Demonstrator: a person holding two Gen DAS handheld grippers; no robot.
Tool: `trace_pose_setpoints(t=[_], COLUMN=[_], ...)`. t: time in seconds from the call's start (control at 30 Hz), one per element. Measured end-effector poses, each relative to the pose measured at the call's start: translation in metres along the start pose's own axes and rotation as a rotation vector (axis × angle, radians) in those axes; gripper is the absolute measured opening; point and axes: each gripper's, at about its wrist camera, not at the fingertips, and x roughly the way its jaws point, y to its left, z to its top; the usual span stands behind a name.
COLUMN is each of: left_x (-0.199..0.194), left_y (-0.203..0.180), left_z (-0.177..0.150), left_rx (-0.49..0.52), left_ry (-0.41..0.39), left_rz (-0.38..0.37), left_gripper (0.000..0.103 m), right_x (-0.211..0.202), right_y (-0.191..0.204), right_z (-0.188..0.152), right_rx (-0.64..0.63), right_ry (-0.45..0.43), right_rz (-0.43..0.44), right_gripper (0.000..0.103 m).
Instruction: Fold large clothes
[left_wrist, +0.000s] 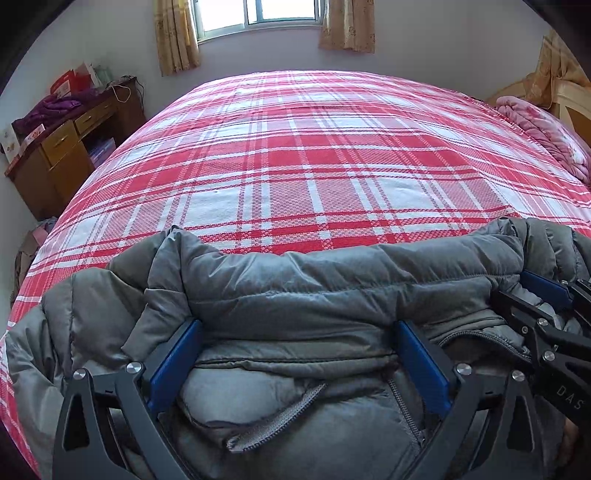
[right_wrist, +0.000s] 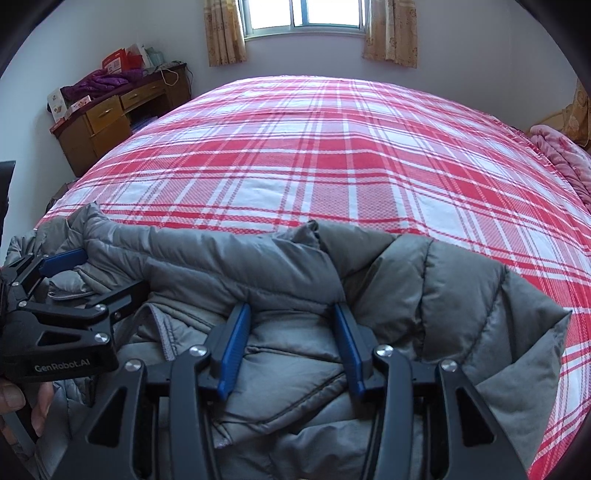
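Note:
A grey padded jacket (left_wrist: 295, 280) lies bunched at the near edge of the bed, with its zipper (left_wrist: 400, 402) running between my fingers. My left gripper (left_wrist: 298, 325) stands wide, its blue pads pressed into a thick fold of the jacket. The right wrist view shows the same jacket (right_wrist: 221, 266), and my right gripper (right_wrist: 291, 308) is shut on another thick fold. A padded edge drapes over both sets of fingertips and hides them. Each gripper also shows in the other's view, the right gripper (left_wrist: 511, 286) at the right edge and the left gripper (right_wrist: 110, 269) at the left edge.
The bed (left_wrist: 314, 147) has a red and white plaid cover that stretches away to the window wall. A wooden desk (left_wrist: 62, 147) piled with boxes and purple cloth stands to the left. A pink quilt (left_wrist: 535, 129) lies at the right. A person's hand (right_wrist: 14, 398) holds the left gripper.

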Motion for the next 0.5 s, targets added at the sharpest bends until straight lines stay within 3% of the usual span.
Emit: trace_pose_setpoints(t=[0.3, 0.37, 0.43, 0.5], left_x=[-0.001, -0.023, -0.056, -0.102], left_y=[-0.002, 0.003, 0.013, 0.026], left_z=[0.007, 0.016, 0.022, 0.017], left_rx=[0.012, -0.002, -0.014, -0.007], left_ry=[0.024, 0.019, -0.037, -0.096], left_rz=[0.013, 0.008, -0.008, -0.015], left_gripper=[0.102, 0.102, 0.102, 0.102], right_x=[0.003, -0.001, -0.017, -0.05], right_y=[0.002, 0.002, 0.0, -0.005], right_z=[0.003, 0.008, 0.009, 0.003], right_rx=[-0.015, -0.038, -0.043, -0.044], right_ry=[0.016, 0.035, 0.023, -0.043], right_rz=[-0.008, -0.006, -0.015, -0.035], right_gripper=[0.05, 0.05, 0.051, 0.065])
